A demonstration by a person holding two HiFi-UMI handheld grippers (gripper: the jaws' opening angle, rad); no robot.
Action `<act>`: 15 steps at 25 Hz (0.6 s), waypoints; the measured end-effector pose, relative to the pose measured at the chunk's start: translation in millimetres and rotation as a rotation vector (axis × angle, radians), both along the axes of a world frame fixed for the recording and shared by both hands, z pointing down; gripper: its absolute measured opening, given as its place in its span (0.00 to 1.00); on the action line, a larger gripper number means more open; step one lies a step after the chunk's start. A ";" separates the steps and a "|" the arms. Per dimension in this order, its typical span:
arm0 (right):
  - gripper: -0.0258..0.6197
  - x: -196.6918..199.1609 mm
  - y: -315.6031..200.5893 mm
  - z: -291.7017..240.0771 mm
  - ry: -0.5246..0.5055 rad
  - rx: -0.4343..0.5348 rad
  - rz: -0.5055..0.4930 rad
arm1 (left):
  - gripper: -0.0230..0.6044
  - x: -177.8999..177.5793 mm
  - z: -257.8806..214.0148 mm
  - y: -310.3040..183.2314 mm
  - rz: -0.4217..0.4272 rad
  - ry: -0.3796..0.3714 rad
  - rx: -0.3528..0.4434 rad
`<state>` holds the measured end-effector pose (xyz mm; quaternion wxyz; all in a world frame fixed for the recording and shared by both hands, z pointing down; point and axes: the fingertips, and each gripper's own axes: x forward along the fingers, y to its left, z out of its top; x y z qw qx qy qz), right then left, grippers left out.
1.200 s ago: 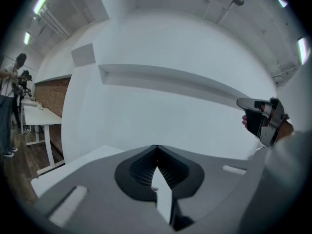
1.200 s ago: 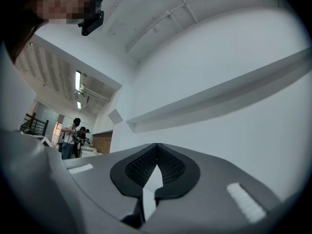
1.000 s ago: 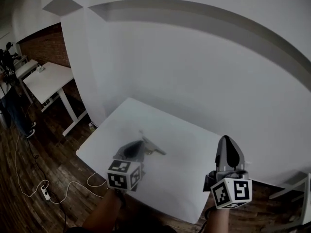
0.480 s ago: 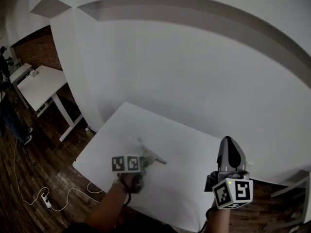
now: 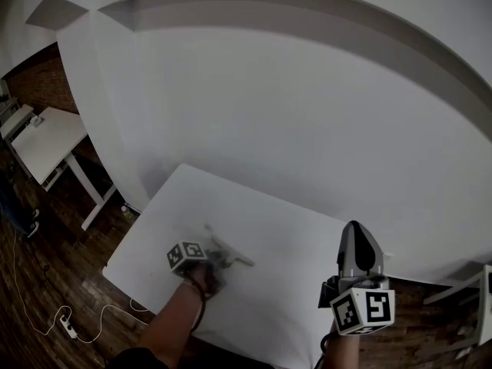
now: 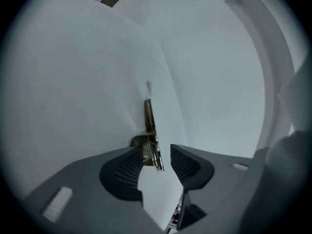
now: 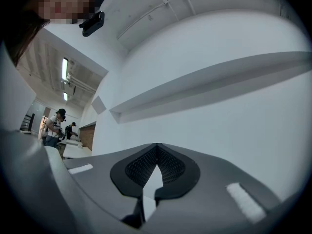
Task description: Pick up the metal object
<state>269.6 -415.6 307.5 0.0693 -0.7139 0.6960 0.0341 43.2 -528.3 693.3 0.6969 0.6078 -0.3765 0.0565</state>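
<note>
A slim metal object (image 6: 149,126) with a spring at its near end lies on the white table (image 5: 292,244). In the left gripper view its near end sits between the jaws of my left gripper (image 6: 156,152). Those jaws are opening: the object lies close to the left pad (image 6: 127,167), with a gap to the right pad (image 6: 184,164). The head view shows the metal object (image 5: 233,254) just ahead of my left gripper (image 5: 209,258), low on the table. My right gripper (image 5: 354,233) is shut and empty, held upright off the table's right front corner, with its jaws (image 7: 156,147) pointing at the wall.
A white wall with a ledge (image 5: 307,21) rises behind the table. The table's front edge (image 5: 154,290) runs just under my left forearm. Wooden floor with a cable and power strip (image 5: 65,325) lies at left, beside another white desk (image 5: 42,141). People (image 7: 53,126) stand far off.
My left gripper has dropped lower onto the table and rolled, its marker cube turning. Its jaws now stand apart around the metal object's end. The right gripper has barely moved.
</note>
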 end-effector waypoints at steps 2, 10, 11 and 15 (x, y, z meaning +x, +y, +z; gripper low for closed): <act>0.06 2.4 -2.4 1.5 0.003 -0.005 0.005 | 0.30 4.4 3.0 -3.0 0.006 -0.004 0.001; 0.06 7.1 -8.4 7.7 -0.006 -0.015 0.007 | 0.04 16.3 -0.3 -12.6 0.023 -0.011 0.016; 0.06 6.6 -9.7 8.4 -0.007 -0.015 0.005 | 0.04 17.0 -0.5 -13.1 0.031 -0.015 0.014; 0.06 1.0 -13.3 9.3 -0.002 -0.017 -0.008 | 0.04 14.4 -15.4 -14.1 0.030 0.010 0.037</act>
